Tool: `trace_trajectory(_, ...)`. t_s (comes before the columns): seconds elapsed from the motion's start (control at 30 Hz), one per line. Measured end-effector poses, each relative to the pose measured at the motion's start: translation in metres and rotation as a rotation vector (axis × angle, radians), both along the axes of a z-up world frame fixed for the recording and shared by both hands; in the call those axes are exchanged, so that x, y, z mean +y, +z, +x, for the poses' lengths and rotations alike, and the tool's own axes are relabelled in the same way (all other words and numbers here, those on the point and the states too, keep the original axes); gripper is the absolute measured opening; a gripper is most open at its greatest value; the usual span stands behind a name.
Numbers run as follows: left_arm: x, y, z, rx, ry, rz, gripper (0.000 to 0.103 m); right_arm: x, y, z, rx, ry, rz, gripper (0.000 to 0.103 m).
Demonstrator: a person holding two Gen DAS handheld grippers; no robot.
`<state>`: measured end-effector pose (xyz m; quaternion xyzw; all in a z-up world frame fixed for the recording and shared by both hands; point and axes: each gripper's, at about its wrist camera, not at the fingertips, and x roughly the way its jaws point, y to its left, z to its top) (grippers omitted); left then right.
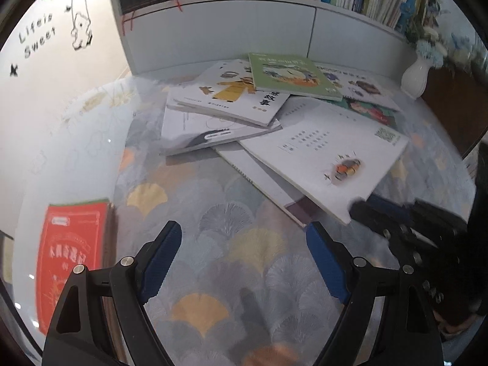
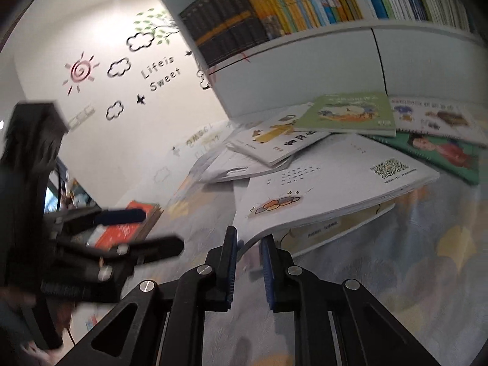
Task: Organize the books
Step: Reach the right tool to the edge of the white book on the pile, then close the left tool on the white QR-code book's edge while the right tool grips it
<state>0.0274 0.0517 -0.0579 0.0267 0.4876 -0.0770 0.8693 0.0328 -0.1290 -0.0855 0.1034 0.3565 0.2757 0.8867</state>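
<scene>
A loose pile of books lies on the patterned tablecloth below a shelf. A green book (image 1: 289,74) (image 2: 350,113) lies on top at the back. A white book with a QR code (image 1: 329,152) (image 2: 329,189) lies nearest, its near corner lifted. My right gripper (image 2: 248,241) is shut on that corner; it shows in the left wrist view (image 1: 366,210) at the book's edge. My left gripper (image 1: 244,235) is open and empty above the cloth. A red book (image 1: 70,253) (image 2: 125,228) lies apart at the left.
A white shelf (image 1: 244,0) (image 2: 335,27) full of upright books runs along the back. A white vase (image 1: 414,79) with flowers stands at the back right. A wall with stickers is at the left.
</scene>
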Motion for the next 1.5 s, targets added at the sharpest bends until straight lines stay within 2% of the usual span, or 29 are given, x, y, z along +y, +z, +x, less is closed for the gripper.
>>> trace_trajectory(0.03, 0.004, 0.0, -0.001, 0.013, 0.003, -0.041, 0.083, 0.0, 0.003, -0.009, -0.006, 0.011, -0.012, 0.014)
trace_trajectory(0.07, 0.008, -0.002, -0.001, 0.031, 0.005, -0.098, 0.083, -0.003, 0.005, -0.021, -0.019, 0.022, -0.017, 0.0)
trace_trajectory(0.1, 0.012, -0.005, -0.001, 0.05, 0.002, -0.181, 0.083, -0.002, 0.009, -0.033, -0.036, 0.028, -0.035, 0.0)
trace_trajectory(0.17, 0.015, -0.014, 0.001, 0.084, 0.004, -0.276, 0.083, 0.005, 0.01, -0.055, -0.044, 0.032, -0.081, 0.0)
trace_trajectory(0.27, 0.016, -0.031, 0.007, 0.154, 0.017, -0.299, 0.083, 0.011, -0.005, -0.069, -0.005, -0.041, -0.157, 0.0)
trace_trajectory(0.33, 0.013, -0.042, 0.013, 0.179, 0.007, -0.31, 0.083, 0.004, -0.018, -0.066, 0.084, -0.113, -0.153, 0.006)
trace_trajectory(0.37, 0.01, -0.045, 0.016, 0.185, 0.005, -0.313, 0.083, -0.003, -0.024, -0.061, 0.13, -0.159, -0.153, 0.016)
trace_trajectory(0.4, 0.007, -0.047, 0.018, 0.184, 0.003, -0.322, 0.083, -0.013, -0.029, -0.055, 0.16, -0.212, -0.151, 0.033)
trace_trajectory(0.43, 0.004, -0.049, 0.021, 0.178, 0.004, -0.339, 0.083, -0.021, -0.032, -0.05, 0.164, -0.246, -0.149, 0.043)
trace_trajectory(0.47, 0.0, -0.051, 0.024, 0.176, 0.011, -0.352, 0.083, -0.032, -0.032, -0.043, 0.146, -0.287, -0.15, 0.059)
trace_trajectory(0.5, -0.004, -0.054, 0.026, 0.18, 0.025, -0.363, 0.083, -0.038, -0.031, -0.037, 0.13, -0.305, -0.154, 0.066)
trace_trajectory(0.63, -0.017, -0.071, 0.036, 0.223, 0.088, -0.423, 0.083, -0.059, -0.03, 0.002, 0.098, -0.287, -0.156, 0.076)
trace_trajectory(0.73, -0.026, -0.068, 0.036, 0.174, 0.091, -0.412, 0.083, -0.067, -0.032, 0.034, 0.074, -0.245, -0.161, 0.076)
trace_trajectory(0.8, -0.031, -0.069, 0.036, 0.163, 0.095, -0.392, 0.083, -0.07, -0.037, 0.05, 0.083, -0.169, -0.159, 0.076)
trace_trajectory(0.87, -0.035, -0.068, 0.035, 0.144, 0.093, -0.381, 0.083, -0.062, -0.042, 0.061, 0.06, -0.08, -0.214, 0.076)
trace_trajectory(0.93, -0.037, -0.069, 0.034, 0.134, 0.093, -0.401, 0.082, -0.054, -0.042, 0.064, 0.037, -0.026, -0.259, 0.076)
trace_trajectory(0.97, -0.04, -0.07, 0.034, 0.134, 0.086, -0.413, 0.082, -0.054, -0.042, 0.066, 0.036, -0.007, -0.246, 0.076)
trace_trajectory(1.03, -0.049, -0.07, 0.034, 0.13, 0.07, -0.392, 0.076, -0.052, -0.042, 0.066, 0.032, 0.064, -0.181, 0.064)
trace_trajectory(1.07, -0.051, -0.069, 0.032, 0.12, 0.072, -0.371, 0.074, -0.049, -0.042, 0.064, 0.05, 0.11, -0.141, 0.045)
trace_trajectory(1.1, -0.05, -0.07, 0.031, 0.121, 0.078, -0.378, 0.072, -0.047, -0.043, 0.062, 0.072, 0.127, -0.12, 0.032)
trace_trajectory(1.13, -0.045, -0.069, 0.03, 0.123, 0.091, -0.392, 0.066, -0.046, -0.045, 0.059, 0.098, 0.137, -0.083, 0.016)
trace_trajectory(1.2, -0.038, -0.069, 0.031, 0.141, 0.116, -0.411, 0.055, -0.043, -0.048, 0.051, 0.121, 0.15, -0.024, 0.014)
trace_trajectory(1.3, -0.032, -0.071, 0.03, 0.15, 0.134, -0.431, 0.047, -0.037, -0.043, 0.046, 0.08, 0.113, -0.096, 0.015)
trace_trajectory(1.33, -0.032, -0.071, 0.03, 0.151, 0.132, -0.431, 0.047, -0.04, -0.041, 0.048, 0.074, 0.072, -0.114, 0.017)
trace_trajectory(1.37, -0.033, -0.071, 0.028, 0.152, 0.127, -0.425, 0.047, -0.046, -0.04, 0.051, 0.062, 0.008, -0.143, 0.026)
trace_trajectory(1.4, -0.035, -0.071, 0.027, 0.152, 0.118, -0.414, 0.047, -0.049, -0.04, 0.052, 0.043, -0.025, -0.173, 0.054)
trace_trajectory(1.43, -0.037, -0.07, 0.026, 0.148, 0.108, -0.401, 0.047, -0.051, -0.04, 0.052, 0.031, -0.047, -0.22, 0.07)
trace_trajectory(1.47, -0.039, -0.07, 0.024, 0.143, 0.103, -0.393, 0.047, -0.052, -0.043, 0.055, 0.059, -0.036, -0.259, 0.093)
trace_trajectory(1.5, -0.039, -0.07, 0.024, 0.143, 0.103, -0.395, 0.047, -0.052, -0.051, 0.058, 0.127, 0.024, -0.271, 0.093)
